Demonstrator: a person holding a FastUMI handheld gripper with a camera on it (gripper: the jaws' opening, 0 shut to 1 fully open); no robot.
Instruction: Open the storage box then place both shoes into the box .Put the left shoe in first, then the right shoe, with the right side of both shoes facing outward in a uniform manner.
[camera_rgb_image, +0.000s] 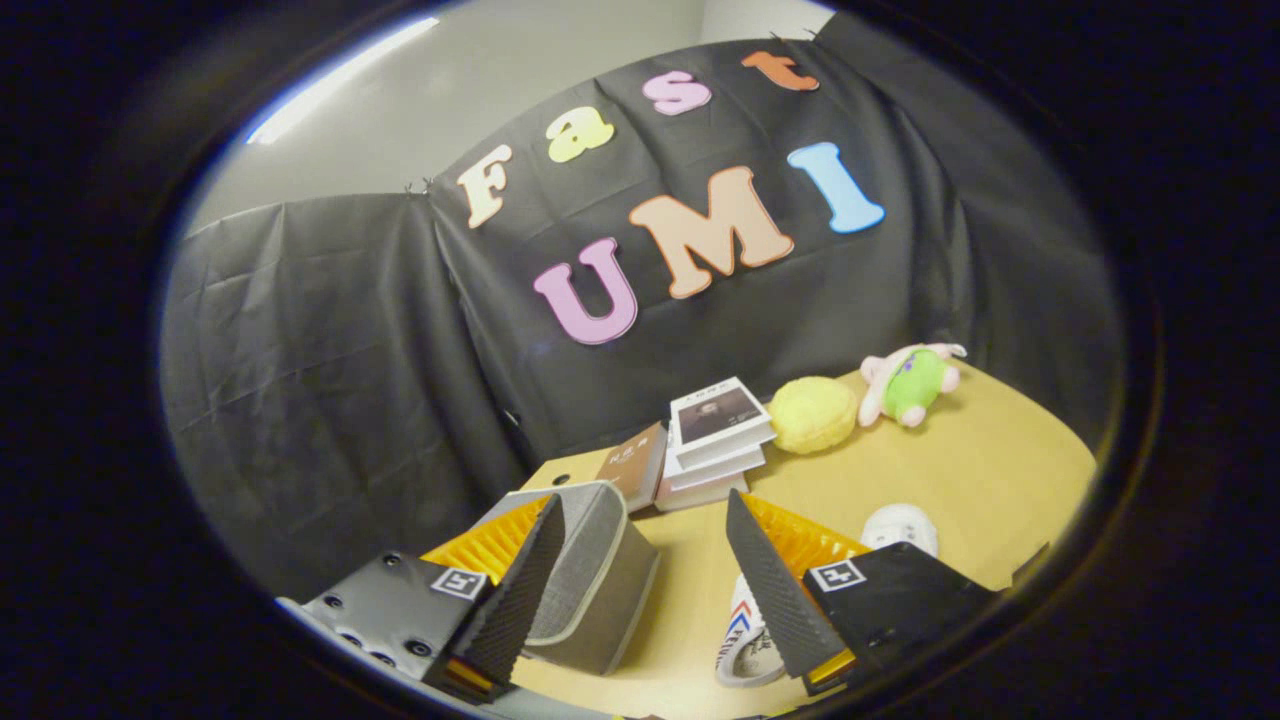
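Nearest of all, the gripper (640, 590) has its two fingers spread wide with nothing between them but bare table (1000, 470); neither finger presses on anything. One storage box (590, 570) — grey fabric sides, a paler rim, a small round hole near its far corner — stands just behind the left finger, which covers part of its near wall; whether its lid is up or down cannot be told from this angle. Two white shoes can be counted by the right finger: one shoe (745, 640) lies partly hidden behind that finger, white with red and blue stripes on its side, and a second shoe (900, 528) shows as a rounded white end just beyond the finger's body. Beyond the fingers, toward the black cloth wall (330, 380), sits a small stack of books (715, 440), three or so piled flat with a pale cover and dark photo on top, and one brown book (636, 462) leaning beside the stack. Two soft toys lie further along the table — a round yellow plush (812, 414) and a pink-and-green plush (912, 383), close together but apart.
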